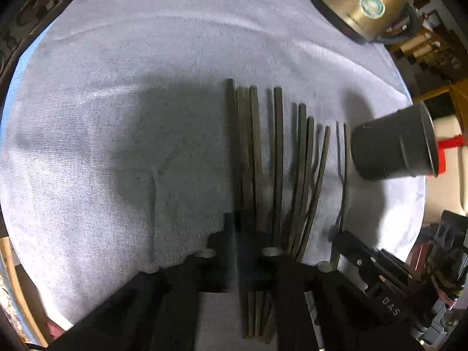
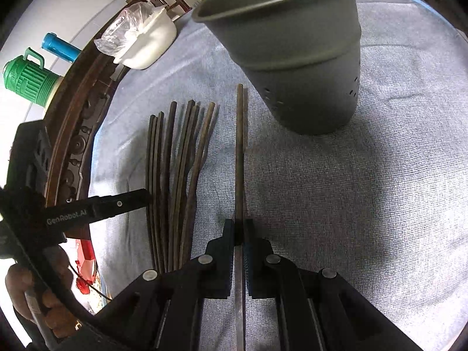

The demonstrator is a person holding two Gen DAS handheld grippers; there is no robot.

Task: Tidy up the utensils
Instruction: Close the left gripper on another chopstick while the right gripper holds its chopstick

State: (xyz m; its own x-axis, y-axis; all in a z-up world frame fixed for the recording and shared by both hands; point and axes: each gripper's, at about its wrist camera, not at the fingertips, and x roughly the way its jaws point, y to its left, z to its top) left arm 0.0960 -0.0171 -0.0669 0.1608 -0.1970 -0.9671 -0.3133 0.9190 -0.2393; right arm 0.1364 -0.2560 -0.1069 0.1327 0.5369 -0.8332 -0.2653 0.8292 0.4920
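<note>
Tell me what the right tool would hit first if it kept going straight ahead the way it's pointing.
Probably the grey holder. The right tool, shut on a single chopstick, aims just past the holder's left side, so depth is hard to judge.

Right tongs (image 2: 239, 231) clamped, left tongs (image 1: 238, 231) closed

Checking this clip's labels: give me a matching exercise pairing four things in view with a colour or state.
Things:
1. utensil holder
2. kettle
3. right gripper
4. jug

States:
A. green, with a handle on top
B. gold body on a dark base
C. grey, perforated near the bottom
D. jaws closed on a single chopstick

Pairs: 1-C, 2-B, 3-D, 4-A
</note>
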